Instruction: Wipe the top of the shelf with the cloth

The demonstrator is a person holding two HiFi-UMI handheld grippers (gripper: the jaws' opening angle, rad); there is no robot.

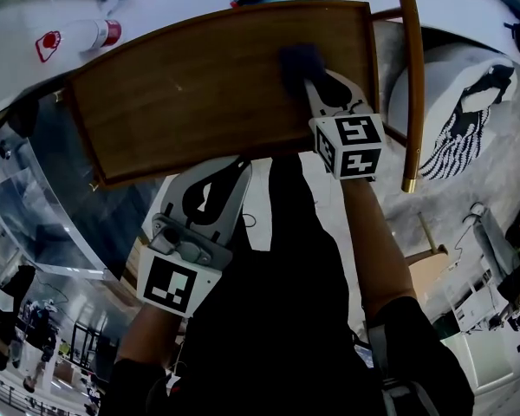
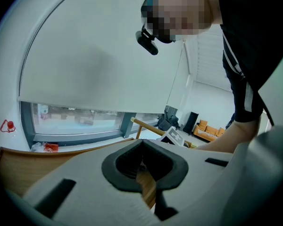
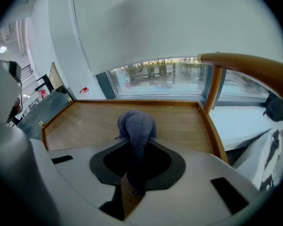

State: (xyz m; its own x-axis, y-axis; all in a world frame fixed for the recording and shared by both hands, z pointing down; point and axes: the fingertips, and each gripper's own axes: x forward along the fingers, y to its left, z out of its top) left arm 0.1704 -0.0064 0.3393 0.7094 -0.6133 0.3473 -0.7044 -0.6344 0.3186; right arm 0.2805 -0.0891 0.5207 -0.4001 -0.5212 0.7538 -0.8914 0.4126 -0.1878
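- The shelf top (image 1: 182,102) has a raised rim. Bare wood runs wide to the left of the right tongs (image 1: 315,83), and the right rim is near them.
- The right tongs reach forward over the near rim, clamped on the cloth (image 1: 301,61).
- The left tongs (image 1: 236,170) sit at the near edge, tips closed together, holding nothing.
- The cloth is dark blue-grey and bunched, resting on the wood at the right tongs' tips.

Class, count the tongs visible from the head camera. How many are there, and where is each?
2. The left tongs sit at the near edge of the wooden shelf, holding nothing; the right tongs hold the cloth on its top. None seem hidden.
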